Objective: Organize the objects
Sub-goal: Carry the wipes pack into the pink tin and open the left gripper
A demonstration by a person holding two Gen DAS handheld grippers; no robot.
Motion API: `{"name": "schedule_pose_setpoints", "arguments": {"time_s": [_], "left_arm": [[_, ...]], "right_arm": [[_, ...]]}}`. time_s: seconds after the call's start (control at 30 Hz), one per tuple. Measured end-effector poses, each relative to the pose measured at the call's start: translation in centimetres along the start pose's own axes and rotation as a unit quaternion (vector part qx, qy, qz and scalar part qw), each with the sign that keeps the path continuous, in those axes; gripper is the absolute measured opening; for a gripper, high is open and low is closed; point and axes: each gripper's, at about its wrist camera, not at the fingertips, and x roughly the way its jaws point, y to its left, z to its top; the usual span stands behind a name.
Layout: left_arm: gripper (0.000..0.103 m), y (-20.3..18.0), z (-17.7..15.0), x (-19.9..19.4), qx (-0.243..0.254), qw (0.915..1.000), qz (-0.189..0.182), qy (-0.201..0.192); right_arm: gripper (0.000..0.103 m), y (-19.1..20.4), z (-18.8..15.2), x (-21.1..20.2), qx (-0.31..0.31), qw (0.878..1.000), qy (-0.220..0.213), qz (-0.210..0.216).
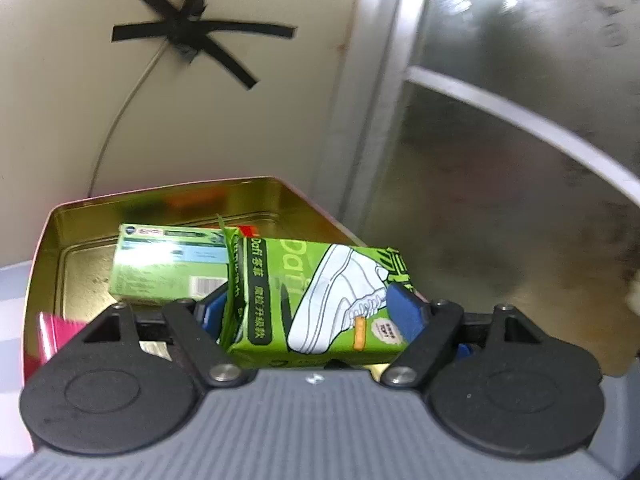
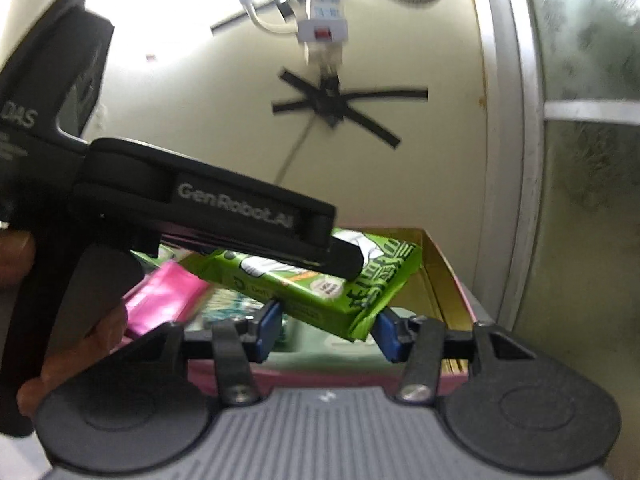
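Observation:
My left gripper (image 1: 308, 312) is shut on a green box with a white sneaker drawing (image 1: 320, 300) and holds it over the open gold tin (image 1: 44, 248). A second green box (image 1: 168, 268) lies inside the tin. In the right wrist view the left gripper (image 2: 240, 216) reaches in from the left with the sneaker box (image 2: 320, 284) in its fingers. My right gripper (image 2: 326, 332) is open and empty, its blue pads just below the box's end. A pink packet (image 2: 164, 300) lies in the tin at the left; it also shows in the left wrist view (image 1: 52, 336).
The tin has a pink outer rim (image 2: 320, 376) and sits on a grey surface against a cream wall. A cable with black tape crossed over it (image 1: 192, 36) hangs on the wall. A frosted glass door with a metal frame (image 1: 520, 160) stands at the right.

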Motion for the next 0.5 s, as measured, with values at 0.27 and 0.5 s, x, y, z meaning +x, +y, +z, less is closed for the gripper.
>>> {"name": "schedule_pose_setpoints", "arguments": {"time_s": [0.27,0.5], "left_arm": [[0.081,2.1,-0.6,3.5,-0.013,0.9983,0.055,0.012],[0.083,0.8,-1.3,1.4,0.028,0.9951,0.09,-0.031]], "right_arm": [[0.06,-1.5,-0.9,4.9,0.016,0.998,0.008,-0.054],[0.067,-0.9,-1.5,2.7,0.006,0.997,-0.039,-0.066]]}}
